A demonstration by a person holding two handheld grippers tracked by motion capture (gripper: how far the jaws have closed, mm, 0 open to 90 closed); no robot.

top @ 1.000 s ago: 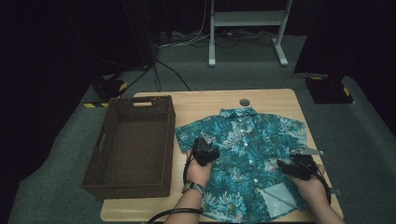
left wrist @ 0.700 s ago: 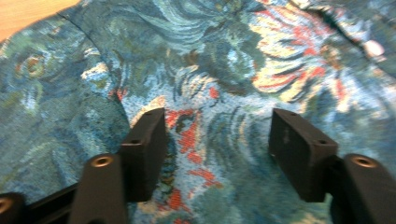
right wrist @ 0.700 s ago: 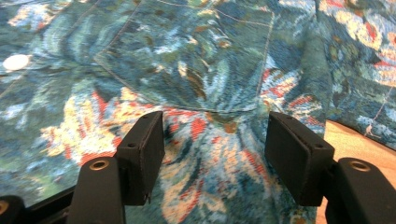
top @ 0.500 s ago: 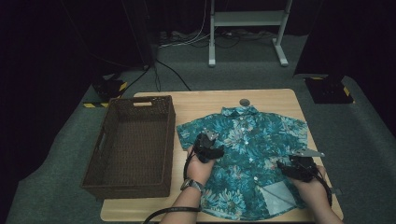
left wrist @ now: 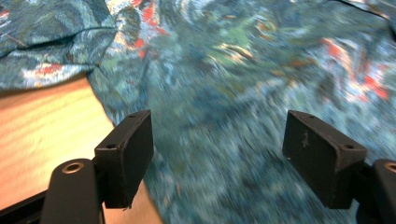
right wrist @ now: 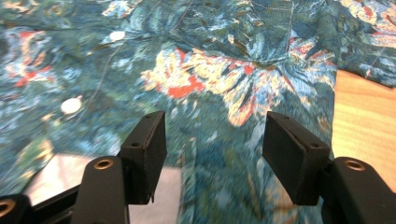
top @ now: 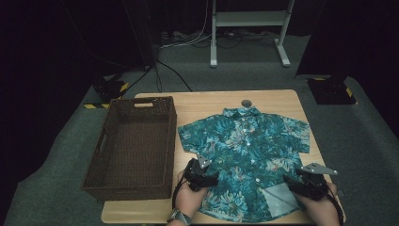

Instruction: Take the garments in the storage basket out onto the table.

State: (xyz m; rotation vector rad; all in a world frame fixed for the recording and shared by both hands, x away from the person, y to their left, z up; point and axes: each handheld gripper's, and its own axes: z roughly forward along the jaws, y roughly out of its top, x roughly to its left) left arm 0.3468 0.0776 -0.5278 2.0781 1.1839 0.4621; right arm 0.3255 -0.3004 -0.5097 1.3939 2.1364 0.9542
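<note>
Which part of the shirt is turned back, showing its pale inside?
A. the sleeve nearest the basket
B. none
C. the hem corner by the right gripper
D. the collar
C: the shirt shows a pale flap at its hem corner beside the right gripper.

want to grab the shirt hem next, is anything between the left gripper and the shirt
Nothing visible. The left gripper sits right over the shirt near its lower left edge. Its jaws have just been opening, with bare fabric beyond them and nothing pinched. The basket stands off to the side, out of the way.
</note>
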